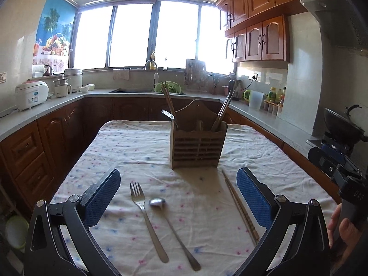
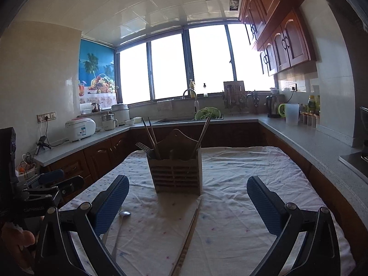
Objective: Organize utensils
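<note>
Daylight floods through window (image 1: 138, 34), panes blown out white, no detail. Wooden utensil holder (image 1: 197, 145) backlit, front face dim, shadow falling toward camera over tablecloth (image 1: 264, 156). Cabinets below window murky. Right wrist view darker overall. Fisheye bends ceiling and counters; black vignette in corners. Focus fairly sharp at centre.

fork (image 1: 147, 220) left of spoon (image 1: 170, 225) (touching)
</note>
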Demonstrator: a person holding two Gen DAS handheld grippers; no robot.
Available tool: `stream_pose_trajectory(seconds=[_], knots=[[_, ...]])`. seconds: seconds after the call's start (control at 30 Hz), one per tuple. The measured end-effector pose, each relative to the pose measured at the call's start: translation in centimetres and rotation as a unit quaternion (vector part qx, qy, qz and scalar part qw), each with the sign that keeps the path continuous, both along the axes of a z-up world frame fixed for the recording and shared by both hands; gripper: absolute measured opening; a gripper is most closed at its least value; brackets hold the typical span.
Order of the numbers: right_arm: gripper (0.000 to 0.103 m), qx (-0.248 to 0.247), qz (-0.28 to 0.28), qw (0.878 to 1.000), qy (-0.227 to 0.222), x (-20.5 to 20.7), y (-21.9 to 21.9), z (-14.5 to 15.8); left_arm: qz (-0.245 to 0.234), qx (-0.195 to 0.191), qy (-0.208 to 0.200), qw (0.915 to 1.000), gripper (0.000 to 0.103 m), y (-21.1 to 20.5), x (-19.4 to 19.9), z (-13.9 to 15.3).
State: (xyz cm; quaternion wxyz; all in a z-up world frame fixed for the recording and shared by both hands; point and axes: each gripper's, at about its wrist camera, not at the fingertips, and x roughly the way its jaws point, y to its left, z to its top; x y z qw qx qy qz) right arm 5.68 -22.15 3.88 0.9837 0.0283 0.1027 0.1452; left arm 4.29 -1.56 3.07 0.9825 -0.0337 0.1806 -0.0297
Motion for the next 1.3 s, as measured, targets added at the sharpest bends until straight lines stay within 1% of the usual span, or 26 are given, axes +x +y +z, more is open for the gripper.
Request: stream_pose_trajectory(seconds=[0.1,0.2,0.5,0.6,0.93,1.13,1.3], knots=[[0.103,0.003,-0.012,1.0,0.016,-0.2,-0.3,-1.8,0.003,0.013,0.005,0.9999,0.103,-0.4,-0.4,-1.3],[0.103,-0.002,-0.017,1.0,0.025,-0.5,-0.5,-2.8,0.009,0.017,0.004,0.9998,0.103,-0.4,-0.9,-2.1],[0.103,-0.027,-0.026,0.999,0.03,-1.7,-0.5,-4.4,0.018,0.014,0.019,0.9996,0.103,-0.1,-1.6,-3.9],[0.103,-0.03,-0.025,0.999,0.036,-1.9,-0.5,-4.9,0.019,0.019,0.023,0.9994,0.103,-0.1,-1.9,-4.3],[0.103,-0.038,-0.025,0.998,0.041,-2.2,-0.4,-5.3,0.03,0.021,0.024,0.999,0.103,0.1,-2.6,-4.3],[0.103,-0.041,-0.025,0.998,0.033,-2.7,-0.2,-5.3,0.038,0.02,0.016,0.9989,0.103,0.3,-3.1,-4.0],[0.103,-0.039,-0.022,0.999,0.022,-3.2,-0.2,-5.1,0.044,0.024,0.002,0.9987,0.103,0.4,-3.7,-3.6]])
